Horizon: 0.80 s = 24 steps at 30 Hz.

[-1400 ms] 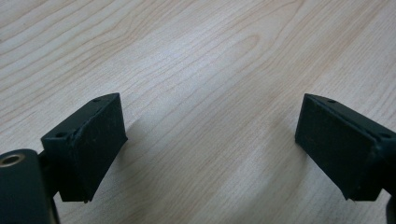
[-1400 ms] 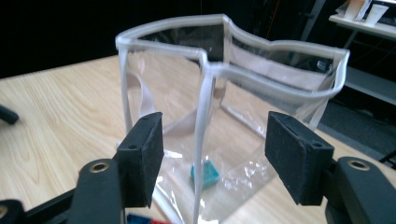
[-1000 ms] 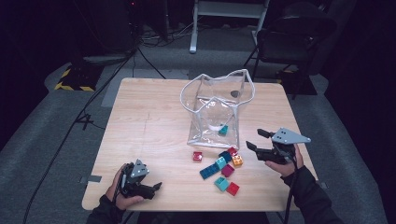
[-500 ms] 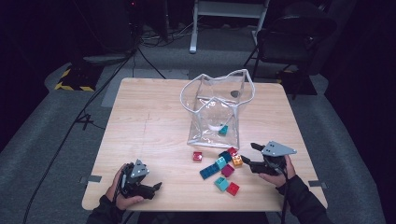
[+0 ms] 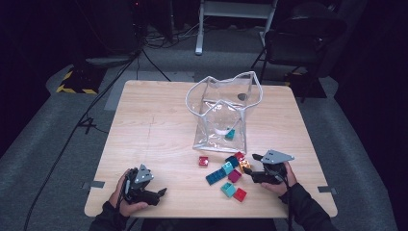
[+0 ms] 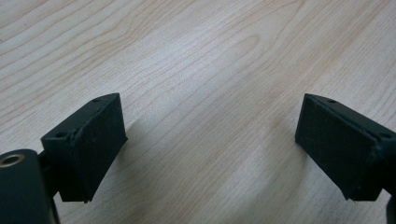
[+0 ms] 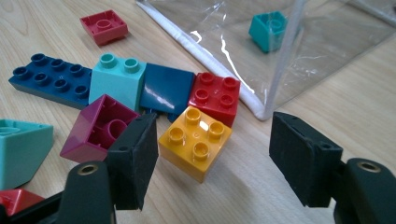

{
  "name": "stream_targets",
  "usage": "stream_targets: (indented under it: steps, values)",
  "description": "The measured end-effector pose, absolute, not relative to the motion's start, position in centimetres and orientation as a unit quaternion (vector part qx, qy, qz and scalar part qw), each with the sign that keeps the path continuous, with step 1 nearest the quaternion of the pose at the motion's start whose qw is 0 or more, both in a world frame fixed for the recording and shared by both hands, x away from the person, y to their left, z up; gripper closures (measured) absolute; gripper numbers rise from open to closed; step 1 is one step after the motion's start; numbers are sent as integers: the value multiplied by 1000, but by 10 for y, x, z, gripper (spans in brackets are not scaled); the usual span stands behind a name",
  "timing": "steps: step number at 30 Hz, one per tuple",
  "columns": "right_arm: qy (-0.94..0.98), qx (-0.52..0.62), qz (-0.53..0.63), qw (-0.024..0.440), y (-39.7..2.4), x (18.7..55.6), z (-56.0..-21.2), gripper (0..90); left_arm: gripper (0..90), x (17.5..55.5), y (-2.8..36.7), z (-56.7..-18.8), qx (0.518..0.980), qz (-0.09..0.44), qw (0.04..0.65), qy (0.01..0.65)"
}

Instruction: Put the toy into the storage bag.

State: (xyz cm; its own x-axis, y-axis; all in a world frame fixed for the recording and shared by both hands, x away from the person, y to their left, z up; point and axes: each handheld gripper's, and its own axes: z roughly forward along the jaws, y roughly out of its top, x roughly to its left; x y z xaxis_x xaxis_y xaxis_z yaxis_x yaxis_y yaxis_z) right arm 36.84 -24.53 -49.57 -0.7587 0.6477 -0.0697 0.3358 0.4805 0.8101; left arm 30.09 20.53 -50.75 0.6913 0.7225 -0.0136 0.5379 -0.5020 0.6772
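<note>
My right gripper (image 7: 215, 123) is low over the table with its jaws open. A yellow four-stud brick (image 7: 196, 142) lies between the pads, close to the left pad (image 7: 135, 158), and a wide gap separates it from the right pad (image 7: 303, 158). In the high view the right gripper (image 5: 250, 167) sits at the right edge of the brick pile, by the yellow brick (image 5: 245, 165). My left gripper (image 5: 161, 192) rests near the front left of the table. Its jaws are open over bare wood (image 6: 212, 116).
A clear plastic bag (image 5: 223, 103) with a white rim stands open mid-table with a teal brick (image 5: 230, 134) inside. Loose bricks lie in front of it: red (image 5: 203, 160), dark blue (image 5: 216, 177), light teal (image 5: 228, 168), magenta (image 5: 235, 175), and others.
The right gripper has come down and to the left, from above the table's right side to the yellow brick. The left gripper has stayed put.
</note>
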Motion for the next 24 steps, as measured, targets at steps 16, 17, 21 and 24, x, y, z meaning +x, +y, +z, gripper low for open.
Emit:
stream_targets:
  steps: [16, 17, 21, 24]
  values:
    - [851, 308, 393, 164, -232, 379, -506, 495, 89, 301, 205, -508, 855, 137, 337, 369]
    - [851, 309, 394, 160, -232, 379, -506, 501, 89, 301, 205, -508, 855, 137, 338, 369]
    - [851, 305, 399, 152, -238, 379, -506, 590, 90, 301, 205, -508, 855, 137, 337, 369]
    - [851, 307, 398, 151, -245, 378, -506, 591, 90, 301, 205, -508, 855, 137, 337, 369]
